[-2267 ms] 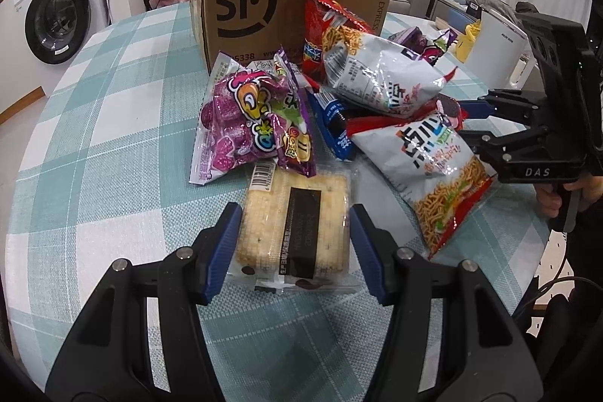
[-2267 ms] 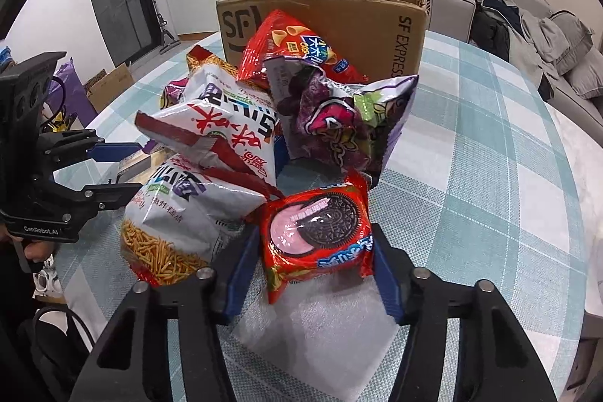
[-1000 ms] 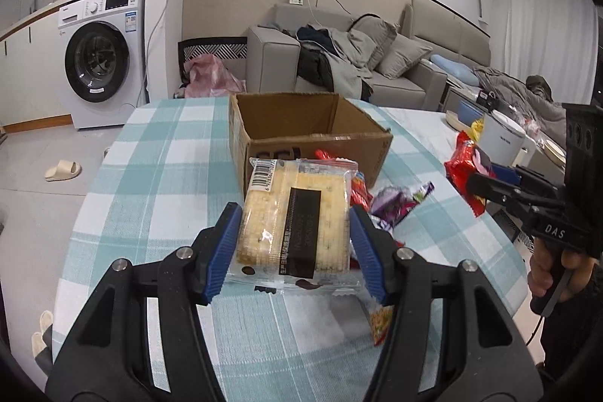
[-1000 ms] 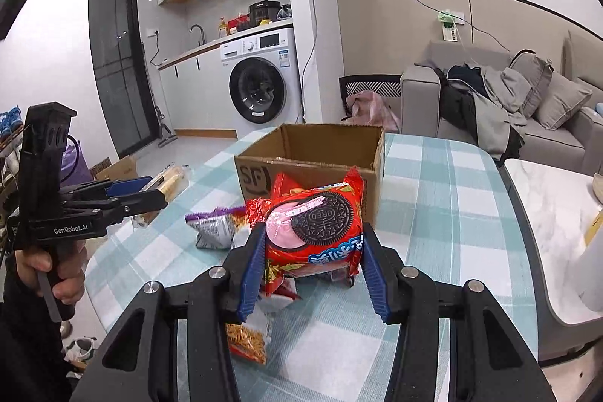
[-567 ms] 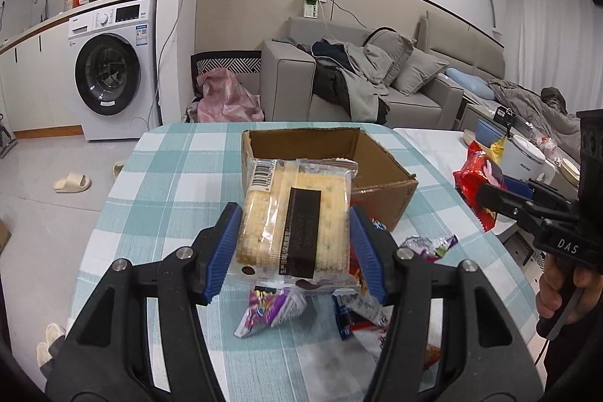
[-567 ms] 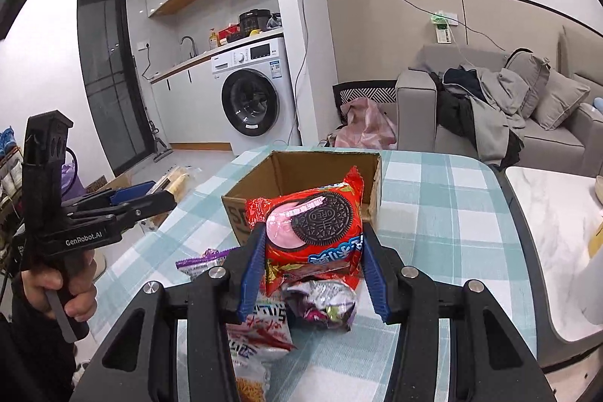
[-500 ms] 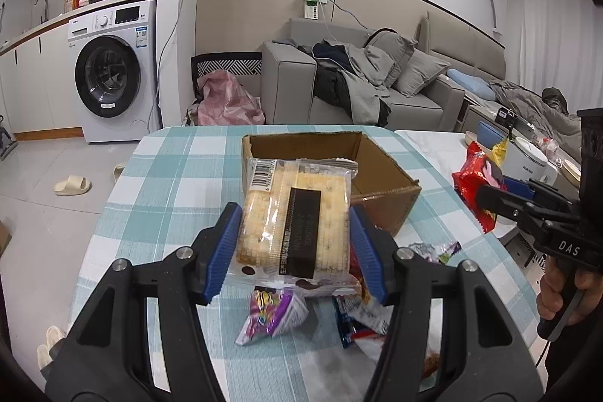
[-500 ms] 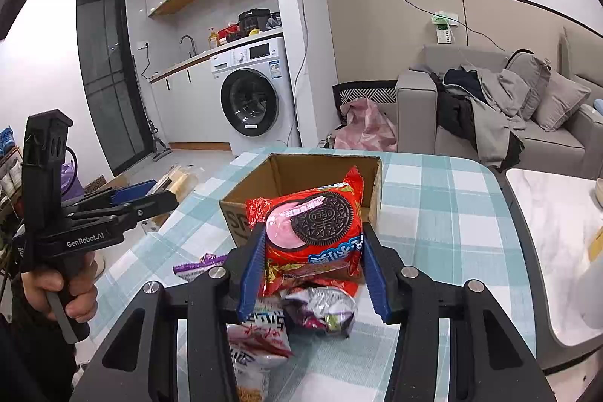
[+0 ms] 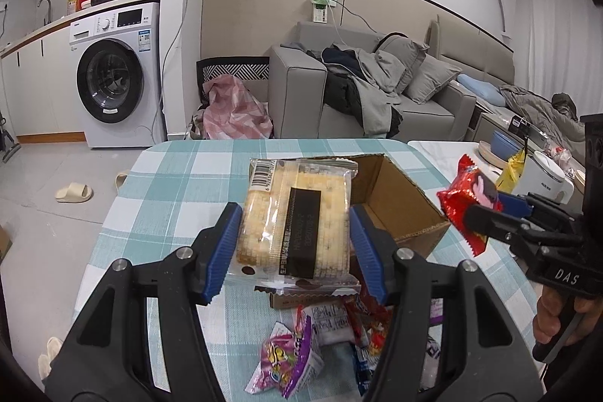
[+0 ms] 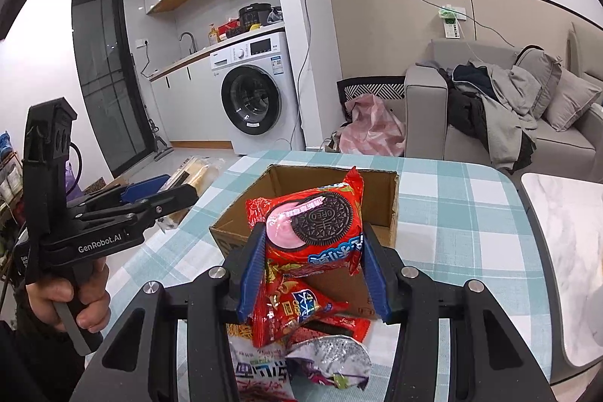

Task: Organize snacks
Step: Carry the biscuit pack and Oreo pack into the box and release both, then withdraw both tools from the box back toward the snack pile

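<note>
Both tongs loaded, both held up over the surface (image 9: 169,176) short of the cardboard box (image 9: 395,198).

Left tongs (image 9: 294,251): jaws partly closed, blue pads pressing the two long sides of a clear-wrapped cracker pack (image 9: 297,217), centre of the left wrist frame. Pack lies flat, barcode end toward the box.

Right tongs (image 10: 309,259): same partial closure, pinching a red Oreo packet (image 10: 312,225), centre of the right wrist frame. In the left wrist view it shows at right-centre, just off the box's near corner.

Box sits open-topped, centre of both frames. Loose snack bags (image 10: 301,356) lie heaped at the bottom of both frames, in front of the box.

Risks, as judged:
- Oreo packet is soft film, gripped only at its edges; it may slip or twist out if the hand tips it.
- Both packs heading for one opening; tongs could knock together, or a pack could catch the rim and fall outside.
- Cracker pack is wide; released off-square it may hang on the box wall. Squeezing harder could break the crackers.

Not readable:
- Box floor hidden by the held packs, so contents unknown.
- Heap cut off by the frame bottom and the tongs' arms; bag count unclear.
- Small print on the bags illegible.
</note>
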